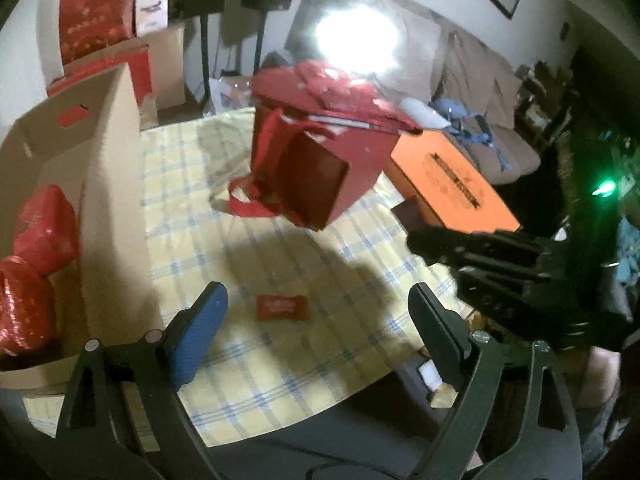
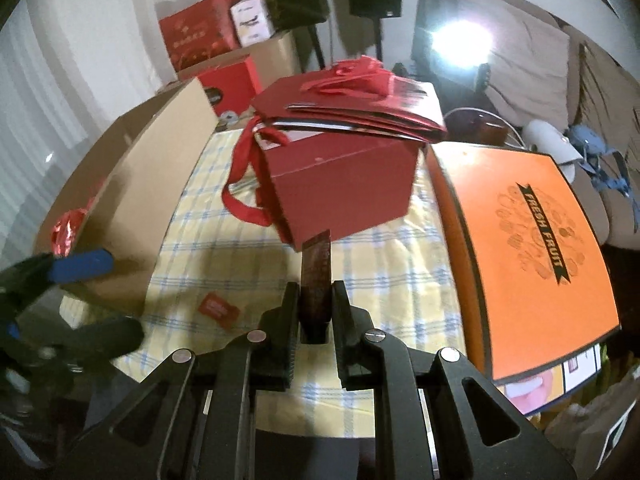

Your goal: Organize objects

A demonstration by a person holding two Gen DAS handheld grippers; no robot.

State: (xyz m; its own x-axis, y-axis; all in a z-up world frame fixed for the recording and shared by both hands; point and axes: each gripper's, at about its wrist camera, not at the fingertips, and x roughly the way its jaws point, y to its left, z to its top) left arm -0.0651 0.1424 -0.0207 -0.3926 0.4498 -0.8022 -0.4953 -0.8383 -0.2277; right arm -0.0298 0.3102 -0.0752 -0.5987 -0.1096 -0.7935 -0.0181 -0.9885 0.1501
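Right gripper (image 2: 316,312): its jaws are squeezing tight on a thin dark red packet (image 2: 317,280), which is standing on edge between them, nearest the camera and in front of the red gift box.
Left gripper (image 1: 316,312): its jaws are standing wide apart with nothing between the pads; it is hovering over the checked tablecloth (image 1: 280,360), in front of the red gift box.
Small red packet (image 1: 283,307): it is lying flat on the cloth in front of the red gift box, below the gap between the left gripper's fingers, touching neither.
Cardboard box (image 1: 108,208): it is sitting open to the left of the red gift box, holding two shiny red wrapped parcels (image 1: 36,272) that are lying side by side inside it.
Red gift box (image 2: 340,192): it is standing in the middle of the cloth with its ribbon handles (image 2: 240,200) hanging down its left side; flat red paper bags (image 2: 360,104) are lying stacked on top of it. Whether anything is inside cannot be told.
Orange box (image 2: 528,256): it is lying closed just to the right of the red gift box, lettered "FRESH FRUIT".
Red cartons (image 2: 196,40): they are piled behind the red gift box, to the left, on a further cardboard box.
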